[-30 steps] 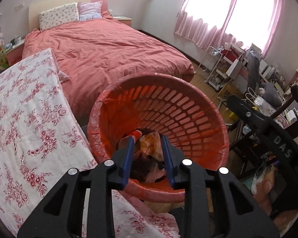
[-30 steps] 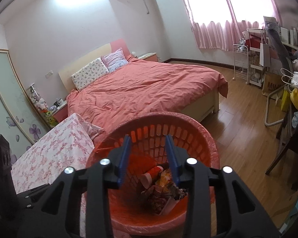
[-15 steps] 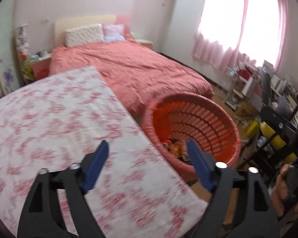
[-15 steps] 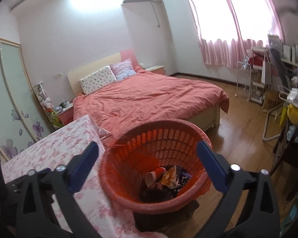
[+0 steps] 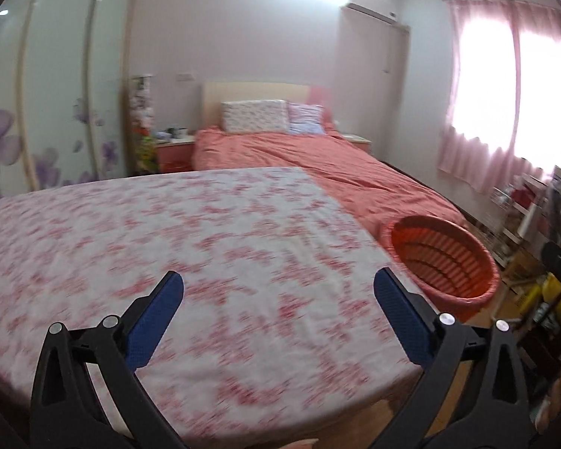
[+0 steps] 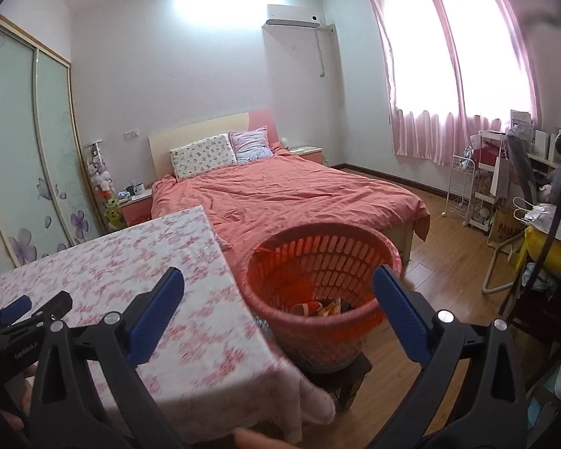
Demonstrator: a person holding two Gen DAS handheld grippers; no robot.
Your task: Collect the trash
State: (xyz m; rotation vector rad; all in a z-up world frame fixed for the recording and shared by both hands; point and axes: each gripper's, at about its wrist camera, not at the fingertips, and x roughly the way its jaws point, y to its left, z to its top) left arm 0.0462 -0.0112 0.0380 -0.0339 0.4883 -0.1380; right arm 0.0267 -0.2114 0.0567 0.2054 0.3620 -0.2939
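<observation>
Left wrist view: we see the left gripper point(image 5: 278, 292) over the table point(image 5: 213, 247), which wears a floral cloth; its jaws have just been opening and now stand wide apart, with nothing between the blue pads point(image 5: 157, 318). The picture is blurred. The basket point(image 5: 445, 262) sits just beside the table's right edge, between table and bed point(image 5: 318, 161); from here we see only its slatted inner wall, and cannot tell its contents. Right wrist view: the right gripper point(image 6: 278, 292) has also just been opening, its jaws wide and empty. We see the basket ahead and below it, standing on a dark stool point(image 6: 349, 378) against the table corner. The trash point(image 6: 319, 307) lies at the basket's bottom: an orange-and-white cup-like piece and crumpled wrappers. The left gripper shows at the lower left of this view, above the cloth. The floor point(image 6: 430, 284) beside the basket is wood.
</observation>
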